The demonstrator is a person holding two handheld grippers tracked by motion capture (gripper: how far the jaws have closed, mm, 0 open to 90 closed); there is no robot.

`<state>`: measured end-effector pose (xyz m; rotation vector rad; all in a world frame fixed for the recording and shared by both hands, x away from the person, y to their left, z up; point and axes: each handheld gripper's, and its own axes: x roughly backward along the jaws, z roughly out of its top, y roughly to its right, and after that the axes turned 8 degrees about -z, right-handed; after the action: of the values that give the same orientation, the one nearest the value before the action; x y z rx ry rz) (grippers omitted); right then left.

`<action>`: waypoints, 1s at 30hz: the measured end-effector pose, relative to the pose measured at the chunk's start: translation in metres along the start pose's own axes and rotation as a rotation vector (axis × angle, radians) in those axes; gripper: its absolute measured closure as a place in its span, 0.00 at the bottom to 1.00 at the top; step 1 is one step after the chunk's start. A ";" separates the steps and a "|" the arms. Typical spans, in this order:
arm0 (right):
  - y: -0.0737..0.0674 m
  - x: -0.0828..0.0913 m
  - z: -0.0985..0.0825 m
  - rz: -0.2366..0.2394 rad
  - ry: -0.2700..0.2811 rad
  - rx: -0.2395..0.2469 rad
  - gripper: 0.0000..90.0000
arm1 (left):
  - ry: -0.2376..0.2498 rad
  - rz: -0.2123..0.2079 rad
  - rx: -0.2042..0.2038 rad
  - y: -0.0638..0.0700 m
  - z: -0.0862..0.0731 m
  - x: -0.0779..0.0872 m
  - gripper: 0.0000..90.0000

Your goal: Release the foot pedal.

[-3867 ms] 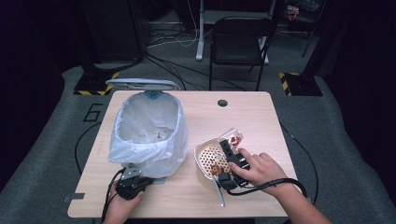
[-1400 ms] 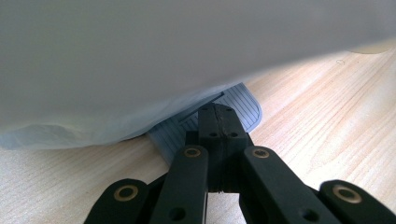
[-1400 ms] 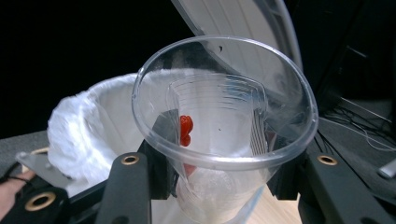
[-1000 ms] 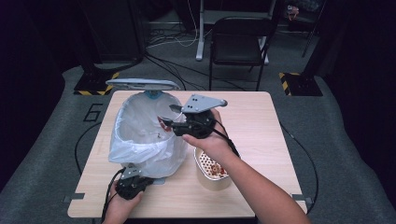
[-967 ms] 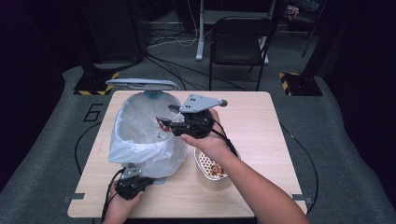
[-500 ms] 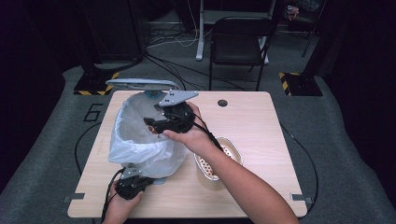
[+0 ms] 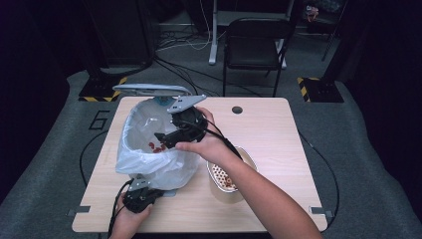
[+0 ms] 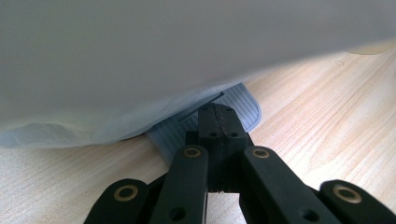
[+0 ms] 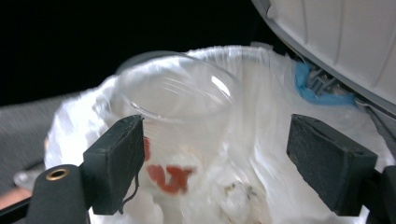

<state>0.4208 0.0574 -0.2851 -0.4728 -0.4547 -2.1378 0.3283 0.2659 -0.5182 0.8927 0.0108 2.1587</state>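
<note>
A small bin lined with a white plastic bag [image 7: 149, 162] stands on the table's left half, its grey lid [image 7: 149, 89] raised. My right gripper [image 7: 166, 137] hovers over the bin's mouth; its jaws have just been opening. Between them a clear plastic cup [image 9: 187, 107] shows blurred and loose, apart from the right pad, with red bits [image 9: 168, 177] below in the bag [image 9: 261, 140]. Those red bits [image 7: 157, 147] lie inside the bin. My left gripper [image 7: 142, 191] is shut, its tips [image 8: 216, 114] resting on the ribbed blue-grey pedal [image 8: 245, 105] under the bag [image 8: 140, 60].
A white perforated bowl [image 7: 246, 162] with food scraps sits right of the bin, under my right forearm. The table has a round cable hole [image 7: 237, 109] at the back. A black chair [image 7: 254, 45] stands behind the table. The lid's underside [image 9: 336, 37] looms at upper right.
My right hand has carried the gripper left from beside the bin to over its mouth, and the jaws have spread apart from the cup. The left gripper has stayed on the pedal.
</note>
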 end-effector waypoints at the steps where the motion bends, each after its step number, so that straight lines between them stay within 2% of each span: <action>1: -0.001 0.001 0.000 -0.011 -0.016 0.018 0.21 | 0.000 0.000 0.002 0.000 0.000 0.000 1.00; 5: -0.003 0.010 -0.003 -0.056 -0.001 0.035 0.24 | -0.001 -0.001 0.001 0.000 0.000 0.000 1.00; 7: 0.000 0.017 -0.004 -0.046 0.010 0.022 0.25 | -0.004 0.001 0.003 0.000 0.001 0.000 1.00; 9: 0.003 0.025 -0.006 -0.051 0.027 0.010 0.27 | 0.001 0.011 0.022 0.002 0.000 0.000 1.00; 11: 0.008 0.031 -0.008 -0.060 0.026 -0.002 0.28 | -0.003 -0.009 -0.003 0.000 0.000 0.000 1.00; 13: 0.013 0.035 -0.012 -0.066 0.028 -0.015 0.28 | -0.002 -0.011 0.014 0.000 0.001 0.000 0.99; 16: 0.019 0.045 -0.021 -0.066 0.034 -0.031 0.29 | 0.010 -0.044 0.079 -0.002 0.000 0.002 0.93; 19: 0.025 0.055 -0.032 -0.081 0.037 -0.042 0.29 | 0.006 -0.067 0.059 -0.003 0.002 0.006 0.90; 20: 0.027 0.059 -0.036 -0.088 0.038 -0.056 0.29 | 0.005 -0.073 0.089 -0.003 0.002 0.008 0.88; 22: 0.031 0.066 -0.044 -0.106 0.040 -0.068 0.29 | 0.019 -0.079 0.104 -0.004 0.003 0.013 0.85; 24: 0.035 0.073 -0.051 -0.127 0.048 -0.062 0.29 | 0.043 -0.109 0.129 -0.006 0.003 0.019 0.82; 25: 0.036 0.076 -0.054 -0.135 0.055 -0.076 0.29 | 0.052 -0.121 0.144 -0.007 0.004 0.022 0.81; 26: 0.038 0.079 -0.058 -0.139 0.061 -0.083 0.29 | 0.046 -0.123 0.121 -0.011 0.004 0.025 0.77; 27: 0.039 0.082 -0.061 -0.144 0.066 -0.091 0.29 | 0.039 -0.118 0.121 -0.011 0.004 0.027 0.75; 28: 0.040 0.086 -0.064 -0.149 0.070 -0.093 0.29 | 0.042 -0.136 0.166 -0.010 0.003 0.028 0.75; 29: 0.041 0.089 -0.067 -0.159 0.072 -0.094 0.29 | 0.040 -0.133 0.151 -0.012 0.003 0.030 0.74; 30: 0.041 0.092 -0.071 -0.167 0.071 -0.092 0.29 | 0.042 -0.144 0.098 -0.015 0.004 0.031 0.72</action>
<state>0.3930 -0.0620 -0.2954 -0.4219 -0.3673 -2.3362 0.3269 0.2964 -0.5015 0.8746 0.1980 2.0560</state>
